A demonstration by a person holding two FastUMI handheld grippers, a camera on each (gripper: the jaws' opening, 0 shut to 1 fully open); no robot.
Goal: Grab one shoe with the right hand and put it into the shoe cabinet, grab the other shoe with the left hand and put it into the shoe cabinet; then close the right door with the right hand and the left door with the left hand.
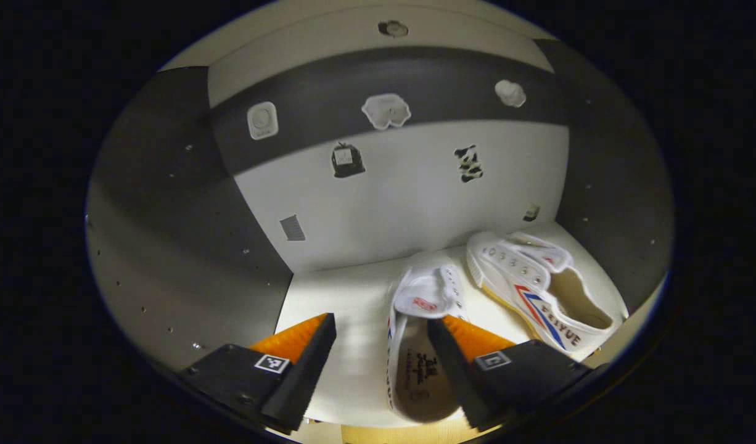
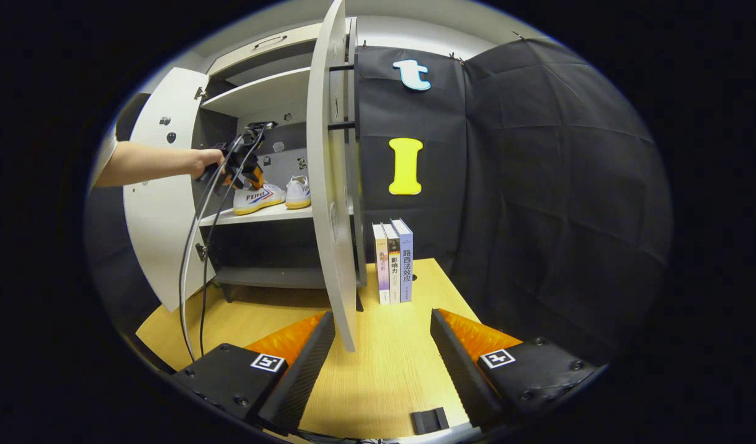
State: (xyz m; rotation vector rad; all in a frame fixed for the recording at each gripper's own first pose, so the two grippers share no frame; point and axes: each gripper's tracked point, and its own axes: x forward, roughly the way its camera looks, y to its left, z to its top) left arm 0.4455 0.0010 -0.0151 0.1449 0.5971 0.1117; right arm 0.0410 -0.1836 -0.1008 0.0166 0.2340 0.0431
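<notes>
Wooden tabletop (image 2: 390, 364) under shoe cabinet (image 2: 261, 92), both doors open; three books (image 2: 393, 262) upright beside right door (image 2: 332, 185). Left gripper (image 1: 381, 324) inside cabinet above shelf (image 1: 328, 296), jaws spread, gripping nothing. Near shoe (image 1: 418, 345) lies just ahead, overlapped by right-side finger; contact unclear. Second shoe (image 1: 538, 293) farther right, near side wall. Right gripper (image 2: 383, 320) over table, jaws spread, empty, right door edge between fingers.

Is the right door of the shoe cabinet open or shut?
Open. In the right gripper view the right door stands swung out edge-on, leaving both shoes visible on the shelf.
</notes>
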